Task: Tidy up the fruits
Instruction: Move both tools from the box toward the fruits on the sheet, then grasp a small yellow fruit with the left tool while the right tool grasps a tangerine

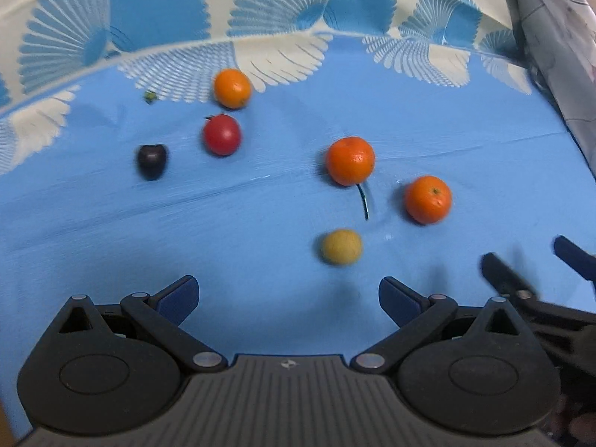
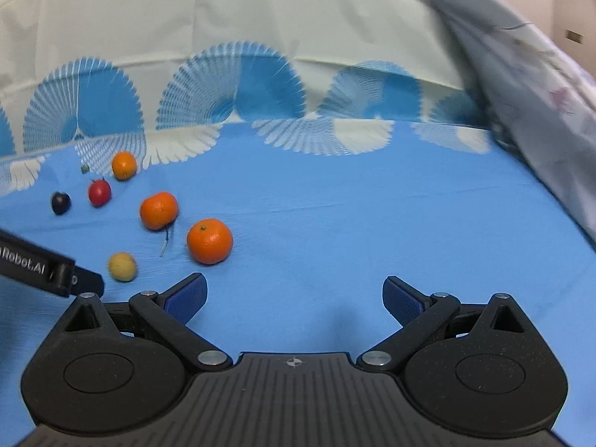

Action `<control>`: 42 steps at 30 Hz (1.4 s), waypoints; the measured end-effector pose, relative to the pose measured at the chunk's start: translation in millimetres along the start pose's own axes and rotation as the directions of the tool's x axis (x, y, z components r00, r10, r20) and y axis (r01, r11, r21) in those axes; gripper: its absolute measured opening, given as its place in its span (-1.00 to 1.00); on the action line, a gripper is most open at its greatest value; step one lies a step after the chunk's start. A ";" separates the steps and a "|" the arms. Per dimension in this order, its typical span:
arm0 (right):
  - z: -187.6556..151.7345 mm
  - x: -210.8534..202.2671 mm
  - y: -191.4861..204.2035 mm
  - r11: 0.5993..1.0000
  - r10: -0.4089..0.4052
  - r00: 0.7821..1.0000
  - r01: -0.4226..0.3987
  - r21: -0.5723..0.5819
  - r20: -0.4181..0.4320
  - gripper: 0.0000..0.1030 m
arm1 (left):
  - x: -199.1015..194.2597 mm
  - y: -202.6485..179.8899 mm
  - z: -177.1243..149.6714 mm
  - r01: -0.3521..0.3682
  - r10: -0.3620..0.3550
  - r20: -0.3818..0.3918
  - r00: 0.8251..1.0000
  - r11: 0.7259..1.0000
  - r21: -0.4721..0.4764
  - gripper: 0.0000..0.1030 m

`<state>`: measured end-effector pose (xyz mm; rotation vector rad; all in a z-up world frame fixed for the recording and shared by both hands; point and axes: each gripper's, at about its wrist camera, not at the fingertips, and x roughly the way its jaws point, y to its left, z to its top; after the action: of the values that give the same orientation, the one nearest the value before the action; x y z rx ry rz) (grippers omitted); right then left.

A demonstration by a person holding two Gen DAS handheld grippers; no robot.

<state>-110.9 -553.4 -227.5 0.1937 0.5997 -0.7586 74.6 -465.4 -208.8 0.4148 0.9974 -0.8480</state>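
Both jaws are held wide apart, nothing between: left gripper (image 1: 288, 298), right gripper (image 2: 294, 298). On the blue cloth (image 1: 260, 253), nearest is seen a yellow fruit (image 1: 341, 246), then two oranges (image 1: 350, 161) (image 1: 428, 199); farther left, a plum (image 1: 151, 161), tomato (image 1: 222, 135) and small orange (image 1: 232, 88).

This looks like a home bedroom: a blue bedsheet (image 2: 354, 223) with white fan patterns covers a soft, creased surface and rises at the far side, and a pale floral quilt (image 2: 540, 85) is bunched at the right.
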 end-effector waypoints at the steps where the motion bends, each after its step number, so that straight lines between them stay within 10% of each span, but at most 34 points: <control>1: 0.2 10.1 1.9 1.000 0.008 1.000 -0.008 -0.013 -0.001 0.94 | 4.9 -0.4 3.2 0.007 -0.007 -0.002 1.000 1.000 0.004 0.99; 7: 4.9 48.6 12.7 0.997 0.051 0.999 -0.052 -0.053 -0.014 0.94 | 18.3 -11.3 13.7 0.018 -0.021 0.034 0.999 0.996 0.082 0.83; 9: 7.6 54.0 15.6 0.996 0.073 0.997 -0.074 -0.058 -0.012 0.94 | 16.1 -11.6 14.1 0.024 -0.029 0.061 0.998 0.997 0.078 0.53; 12: 11.4 56.6 24.1 0.991 0.101 0.995 -0.101 -0.082 -0.004 0.89 | 12.0 -13.8 12.3 0.028 -0.037 0.078 0.996 0.994 0.107 -0.44; 18: 18.0 53.1 51.7 0.968 0.162 0.987 -0.155 -0.195 0.017 -0.25 | 4.4 -17.8 5.2 0.012 -0.023 0.082 0.996 0.990 0.138 -0.43; 30: 28.0 -76.2 5.8 0.995 0.083 0.989 -0.088 0.038 0.120 -0.25 | -123.9 9.4 -38.4 -0.027 0.021 0.148 0.989 0.999 0.043 -0.43; 42: -0.1 -264.0 73.5 0.960 0.261 0.952 -0.274 0.064 0.158 -0.25 | -286.1 63.9 -135.7 -0.122 0.128 0.178 0.976 0.992 -0.041 -0.42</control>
<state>-210.2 -345.5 -79.2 0.2885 0.3901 -0.5299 -28.8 -213.9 -34.6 0.3643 0.8067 -0.7421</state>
